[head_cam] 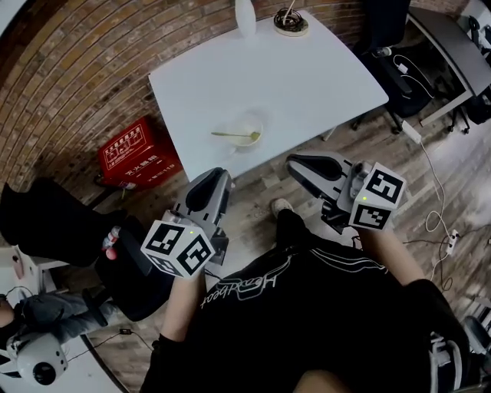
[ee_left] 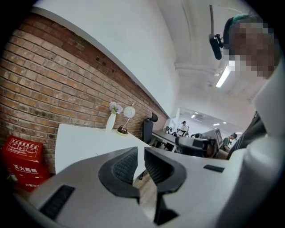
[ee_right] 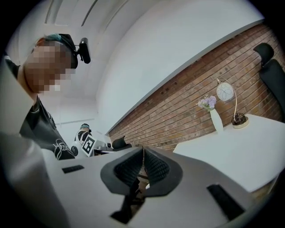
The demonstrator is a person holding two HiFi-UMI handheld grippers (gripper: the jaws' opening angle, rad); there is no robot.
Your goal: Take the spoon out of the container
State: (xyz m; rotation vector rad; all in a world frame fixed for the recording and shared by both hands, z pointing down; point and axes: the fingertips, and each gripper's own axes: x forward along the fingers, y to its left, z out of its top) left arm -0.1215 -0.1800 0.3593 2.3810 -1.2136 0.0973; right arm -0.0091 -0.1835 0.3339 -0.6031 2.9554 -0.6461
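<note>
A clear shallow container (head_cam: 247, 130) stands near the front edge of the white table (head_cam: 314, 84), and a spoon (head_cam: 232, 135) with a pale green handle lies across it, handle to the left. My left gripper (head_cam: 221, 176) hovers over the wooden floor just short of the table edge, below and left of the container. Its jaws are shut with nothing between them (ee_left: 140, 153). My right gripper (head_cam: 296, 163) is level with it on the right, also off the table, shut and empty (ee_right: 143, 153). Neither gripper view shows the container.
A white vase (head_cam: 245, 17) and a round lamp base (head_cam: 291, 21) stand at the table's far end. A red box (head_cam: 138, 153) sits on the floor to the left by the brick wall. Dark office chairs (head_cam: 387, 46) and cables lie to the right.
</note>
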